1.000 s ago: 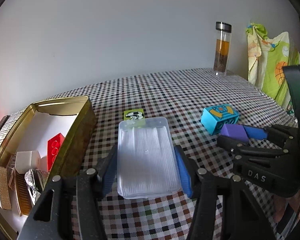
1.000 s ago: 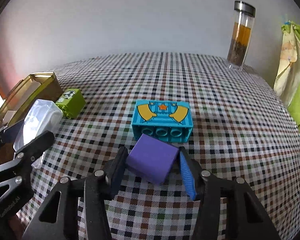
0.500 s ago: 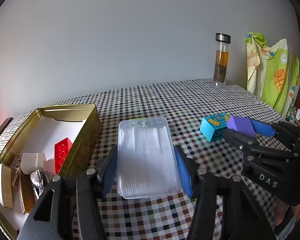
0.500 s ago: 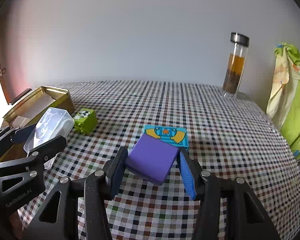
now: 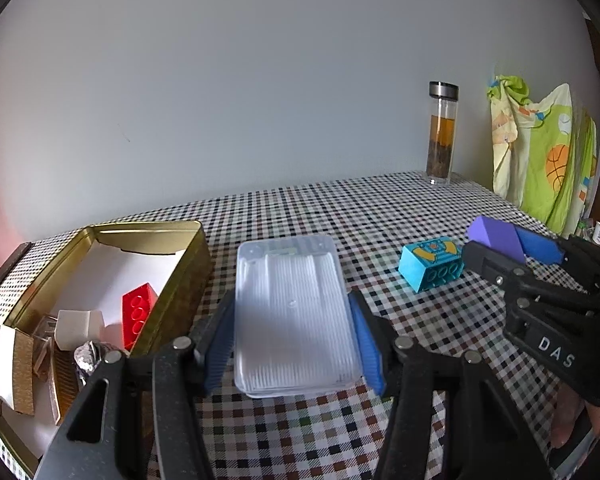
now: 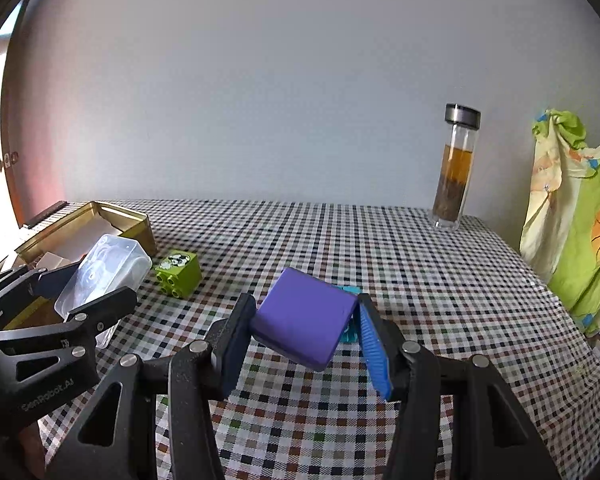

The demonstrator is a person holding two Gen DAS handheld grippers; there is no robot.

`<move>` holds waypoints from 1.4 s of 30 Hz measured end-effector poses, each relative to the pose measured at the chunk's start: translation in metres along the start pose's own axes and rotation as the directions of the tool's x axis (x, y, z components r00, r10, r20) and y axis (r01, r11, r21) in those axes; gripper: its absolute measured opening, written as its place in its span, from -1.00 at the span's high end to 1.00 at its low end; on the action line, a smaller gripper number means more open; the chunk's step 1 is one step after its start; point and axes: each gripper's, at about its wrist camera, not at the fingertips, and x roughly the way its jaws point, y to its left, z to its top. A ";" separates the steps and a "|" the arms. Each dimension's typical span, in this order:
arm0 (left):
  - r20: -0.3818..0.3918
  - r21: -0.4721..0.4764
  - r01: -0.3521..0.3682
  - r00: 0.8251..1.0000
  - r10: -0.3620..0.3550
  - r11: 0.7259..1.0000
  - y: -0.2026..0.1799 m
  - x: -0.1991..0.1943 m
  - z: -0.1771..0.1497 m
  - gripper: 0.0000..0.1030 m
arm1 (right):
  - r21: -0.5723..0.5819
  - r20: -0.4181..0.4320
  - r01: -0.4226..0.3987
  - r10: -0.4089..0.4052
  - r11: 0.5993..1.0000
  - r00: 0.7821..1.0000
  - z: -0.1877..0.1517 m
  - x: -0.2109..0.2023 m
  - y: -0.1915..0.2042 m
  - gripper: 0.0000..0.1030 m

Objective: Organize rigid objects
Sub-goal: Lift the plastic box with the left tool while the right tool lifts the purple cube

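1. Both grippers have risen since a second ago: the checked tablecloth (image 5: pixel 380 216) sits lower in each view, and more wall shows above it.
2. Open gold metal tin (image 5: pixel 168 276) stands just left of the left gripper (image 5: pixel 292 340), with a red studded plastic brick (image 5: pixel 138 312) and some small bits inside. It looks like the place to put things.
3. Clear rectangular plastic box (image 5: pixel 292 312) is clamped across its width between the left gripper's blue pads (image 5: pixel 364 344), carried flat above the cloth. I judge it light, stiff and rather slick; the long side walls are the sound place to hold, as now.
4. Purple flat square block (image 6: pixel 304 320) is pinched in the right gripper (image 6: pixel 304 332) by two opposite edges, tilted and clear of the table. It probably weighs little and could twist in a light grip.
5. Turquoise printed toy brick (image 5: pixel 430 262) lies on the cloth just below the right gripper.
6. Lime-green toy brick (image 6: pixel 178 274) rests near the tin, untouched, hard and easy to take by its flat sides.
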 end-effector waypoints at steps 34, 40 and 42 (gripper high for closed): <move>0.122 -0.052 -0.035 0.992 0.041 0.998 0.016 -0.035 -0.012 -0.05 | -0.023 0.120 -0.037 0.039 0.999 0.992 -0.003 -0.029 0.028 -0.04; 0.134 -0.058 -0.036 0.990 0.044 0.998 0.018 -0.040 -0.015 -0.05 | -0.041 0.125 -0.061 0.066 0.997 0.990 -0.005 -0.035 0.041 -0.04; 0.138 -0.062 -0.037 0.989 0.045 0.997 0.019 -0.041 -0.015 -0.05 | -0.043 0.126 -0.067 0.072 0.997 0.989 -0.005 -0.036 0.043 -0.04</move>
